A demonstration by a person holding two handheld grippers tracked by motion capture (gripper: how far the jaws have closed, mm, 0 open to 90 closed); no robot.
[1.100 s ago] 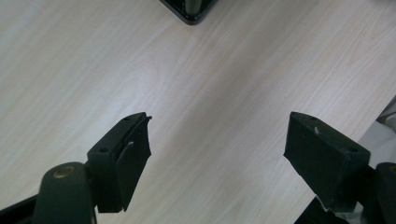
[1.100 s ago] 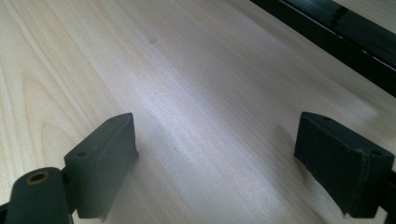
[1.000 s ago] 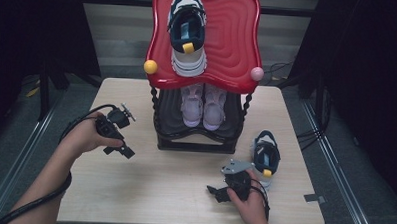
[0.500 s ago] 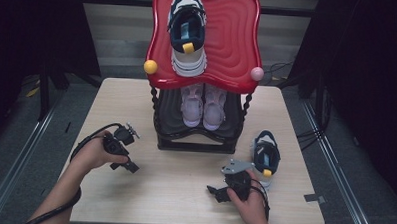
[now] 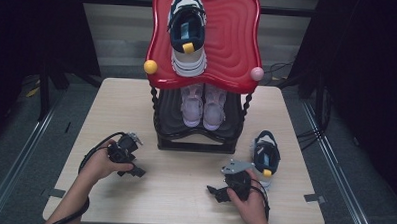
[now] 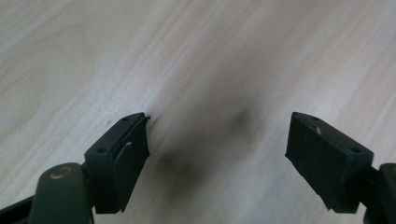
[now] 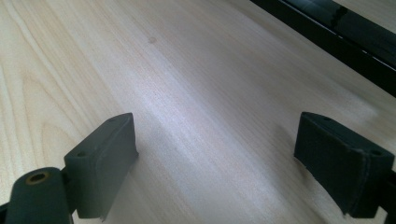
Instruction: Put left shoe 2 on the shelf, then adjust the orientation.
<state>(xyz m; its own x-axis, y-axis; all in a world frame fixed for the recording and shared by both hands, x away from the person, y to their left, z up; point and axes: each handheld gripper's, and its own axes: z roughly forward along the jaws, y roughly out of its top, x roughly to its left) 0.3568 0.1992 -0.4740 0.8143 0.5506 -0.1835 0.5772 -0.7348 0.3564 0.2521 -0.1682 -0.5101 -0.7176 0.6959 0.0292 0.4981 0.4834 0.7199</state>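
1. The table point(image 5: 136, 115) holds a red and black shoe rack point(image 5: 203, 57) at its far middle, with one dark blue shoe on top and a pink pair below.
2. A loose dark blue shoe point(image 5: 266, 157) lies on the table, right of the rack, its long way pointing far to near.
3. The right gripper point(image 5: 218, 192) sits just left of and nearer than that shoe, jaws apart, holding nothing.
4. The left gripper point(image 5: 134, 171) is well apart from the shoe, jaws apart too.

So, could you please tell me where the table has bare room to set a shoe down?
Bare wood lies left of the shoe rack and between the left gripper and right gripper. It is crowded at the right, by the navy sneaker.
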